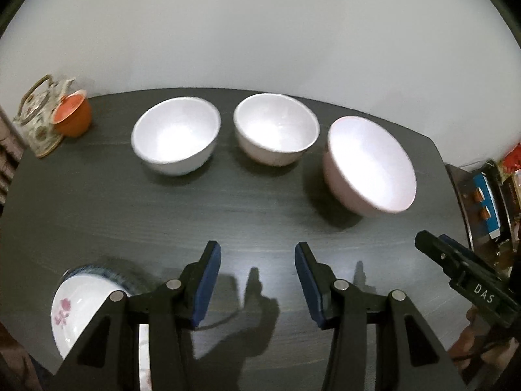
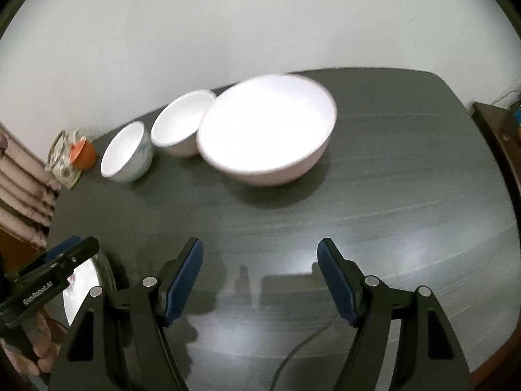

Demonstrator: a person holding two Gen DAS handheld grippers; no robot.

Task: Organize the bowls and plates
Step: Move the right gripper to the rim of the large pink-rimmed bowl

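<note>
Three white bowls stand in a row at the back of the dark table (image 1: 254, 202): a small left bowl (image 1: 176, 135), a middle bowl (image 1: 276, 128) and a large pinkish bowl (image 1: 369, 166). In the right wrist view they are the small bowl (image 2: 127, 153), the middle bowl (image 2: 180, 127) and the large bowl (image 2: 267, 127). A stack of floral plates (image 1: 76, 306) lies at the near left, partly hidden by my left gripper (image 1: 258, 252), which is open and empty. My right gripper (image 2: 260, 247) is open and empty over bare table; it also shows in the left wrist view (image 1: 433, 242).
A patterned teapot (image 1: 40, 115) and an orange cup (image 1: 73, 117) stand at the far left corner. Shelves with clutter (image 1: 488, 195) stand past the table's right edge. A white wall runs behind the table. A cable (image 2: 302, 348) crosses the near edge.
</note>
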